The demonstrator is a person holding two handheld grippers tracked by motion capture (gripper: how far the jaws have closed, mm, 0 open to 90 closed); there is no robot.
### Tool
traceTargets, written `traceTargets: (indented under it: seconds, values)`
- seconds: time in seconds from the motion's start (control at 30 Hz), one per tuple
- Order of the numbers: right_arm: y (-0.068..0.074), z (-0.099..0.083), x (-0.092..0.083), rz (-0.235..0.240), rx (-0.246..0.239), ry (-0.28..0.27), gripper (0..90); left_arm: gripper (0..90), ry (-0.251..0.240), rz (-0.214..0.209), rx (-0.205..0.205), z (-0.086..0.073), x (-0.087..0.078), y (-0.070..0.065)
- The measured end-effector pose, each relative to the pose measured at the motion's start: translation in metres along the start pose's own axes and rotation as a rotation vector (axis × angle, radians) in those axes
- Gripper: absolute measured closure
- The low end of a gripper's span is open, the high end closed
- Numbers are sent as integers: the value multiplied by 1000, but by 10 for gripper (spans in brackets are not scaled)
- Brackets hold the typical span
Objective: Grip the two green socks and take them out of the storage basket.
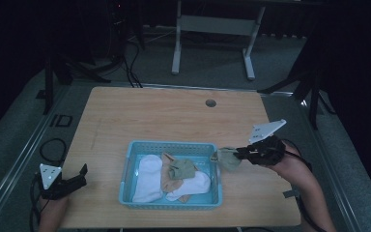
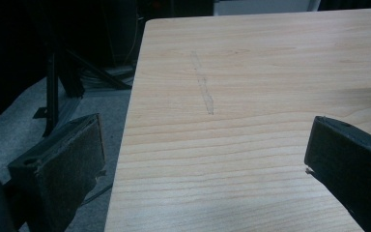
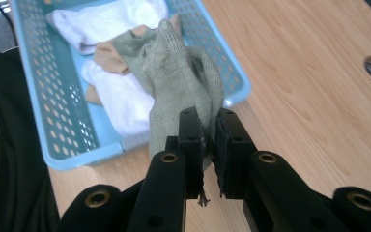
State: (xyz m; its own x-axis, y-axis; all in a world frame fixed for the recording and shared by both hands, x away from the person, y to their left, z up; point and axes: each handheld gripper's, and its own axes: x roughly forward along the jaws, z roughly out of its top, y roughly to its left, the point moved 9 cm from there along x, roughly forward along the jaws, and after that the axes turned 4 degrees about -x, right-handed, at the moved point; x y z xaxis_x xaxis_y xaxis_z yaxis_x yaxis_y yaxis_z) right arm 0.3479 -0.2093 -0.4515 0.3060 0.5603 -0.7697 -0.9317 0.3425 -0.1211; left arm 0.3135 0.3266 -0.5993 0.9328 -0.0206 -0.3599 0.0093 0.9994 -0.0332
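Observation:
A grey-green sock (image 1: 228,157) (image 3: 178,82) hangs just past the right wall of the light blue basket (image 1: 128,159), pinched in my right gripper (image 1: 238,154) (image 3: 207,140), whose jaws are shut on its cloth. In the basket (image 3: 34,72) lie white socks (image 1: 147,176) (image 3: 111,19), a tan sock (image 1: 171,183) and another grey-green sock (image 1: 183,167). My left gripper (image 1: 82,175) (image 2: 203,159) rests at the table's front left edge, jaws wide apart with only bare wood between them.
The wooden table (image 1: 174,116) has a round cable hole (image 1: 210,103) at the back. A desk frame (image 1: 212,38) and dark stands sit on the floor beyond. Cables (image 1: 53,150) lie on the floor at left.

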Motion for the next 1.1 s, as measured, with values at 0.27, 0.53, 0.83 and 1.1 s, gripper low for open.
traceTargets:
  seconds: [0.27,0.53,0.83,1.1]
  values:
    - [-12,-37,3,-27,90,27,821,4,0,-1,-1,0,0,0]
    - [-13,-80,24,2,181,66,821,4,0,-1,0,0,0,0]
    - [-5,-118,50,38,265,90,821,3,1,-1,4,0,0,-1]
    - [-3,-145,70,40,313,139,812,4,4,-1,6,0,0,-1]
